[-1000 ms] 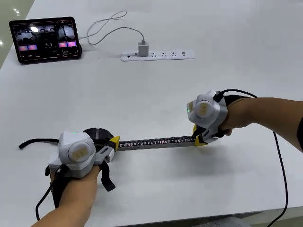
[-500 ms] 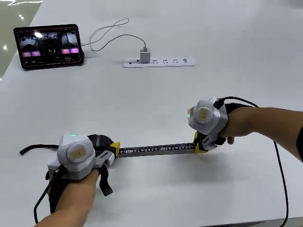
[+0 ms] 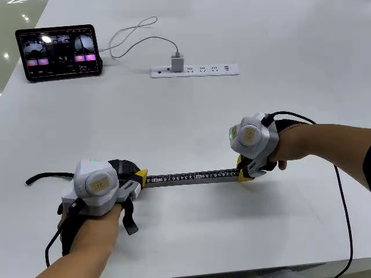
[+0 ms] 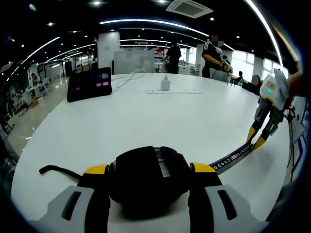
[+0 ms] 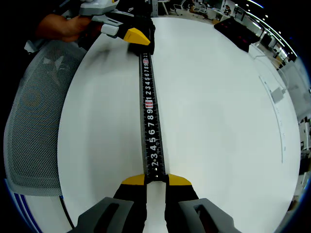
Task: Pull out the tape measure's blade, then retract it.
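The black tape measure case (image 3: 120, 169) rests on the white table (image 3: 191, 121), and my left gripper (image 3: 135, 179) is shut around it. In the left gripper view the case (image 4: 148, 187) sits between the yellow-tipped jaws of that gripper (image 4: 148, 170). The numbered blade (image 3: 191, 176) is pulled out to the right and lies low over the table. My right gripper (image 3: 242, 174) is shut on the blade's end. Seen from the right gripper (image 5: 155, 180), the blade (image 5: 148, 107) runs straight away to the left gripper (image 5: 131, 35).
A tablet (image 3: 58, 51) stands at the back left. A power strip (image 3: 194, 70) with a charger (image 3: 177, 61) and white cable lies behind the work. The case's black strap (image 3: 46, 175) trails left. A mesh chair (image 5: 34, 121) is beside the table's edge.
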Available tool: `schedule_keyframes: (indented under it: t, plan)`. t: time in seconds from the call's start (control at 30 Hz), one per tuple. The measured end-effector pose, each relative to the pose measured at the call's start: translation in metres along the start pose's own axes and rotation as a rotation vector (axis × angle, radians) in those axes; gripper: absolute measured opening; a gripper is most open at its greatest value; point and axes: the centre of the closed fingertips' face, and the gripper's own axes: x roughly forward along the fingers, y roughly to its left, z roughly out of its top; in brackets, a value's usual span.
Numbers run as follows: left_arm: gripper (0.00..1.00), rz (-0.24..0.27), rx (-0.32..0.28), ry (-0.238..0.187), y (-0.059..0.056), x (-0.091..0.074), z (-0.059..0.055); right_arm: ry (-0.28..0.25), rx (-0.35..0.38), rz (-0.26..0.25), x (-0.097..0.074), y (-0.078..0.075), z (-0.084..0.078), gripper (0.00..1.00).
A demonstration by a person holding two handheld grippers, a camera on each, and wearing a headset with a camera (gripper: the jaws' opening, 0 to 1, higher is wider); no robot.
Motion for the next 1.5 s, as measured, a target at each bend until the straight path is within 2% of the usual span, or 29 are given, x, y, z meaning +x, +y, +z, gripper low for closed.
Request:
schedule_keyframes:
  t: [0.1, 0.17, 0.23, 0.37, 0.63, 0.9, 1.2, 1.5]
  plan:
    - [0.61, 0.002, 0.004, -0.001, 0.0, 0.0, 0.0, 0.005, -0.032, -0.007, 0.0, 0.002, 0.001, 0.09]
    - [0.61, 0.0, 0.006, -0.002, -0.001, 0.0, 0.0, 0.016, -0.014, -0.008, 0.001, 0.0, 0.002, 0.09]
    - [0.61, -0.002, 0.01, 0.001, -0.001, 0.0, 0.0, 0.027, -0.043, -0.009, 0.001, 0.0, 0.003, 0.09]
    - [0.61, 0.001, 0.013, 0.002, -0.001, 0.0, -0.001, 0.034, 0.002, -0.014, 0.001, 0.0, 0.004, 0.09]
    - [0.61, 0.001, 0.018, 0.006, -0.001, 0.0, -0.002, 0.034, -0.008, -0.017, 0.002, 0.0, 0.007, 0.09]
    - [0.61, -0.001, 0.02, 0.007, -0.001, 0.0, -0.002, 0.031, 0.025, -0.02, 0.003, 0.0, 0.011, 0.09]
    - [0.61, -0.002, 0.017, 0.008, -0.002, 0.0, -0.002, 0.027, -0.004, -0.018, 0.004, 0.0, 0.015, 0.09]
    - [0.61, -0.003, 0.016, 0.009, -0.002, 0.0, -0.002, 0.03, 0.017, -0.024, 0.005, 0.0, 0.019, 0.09]
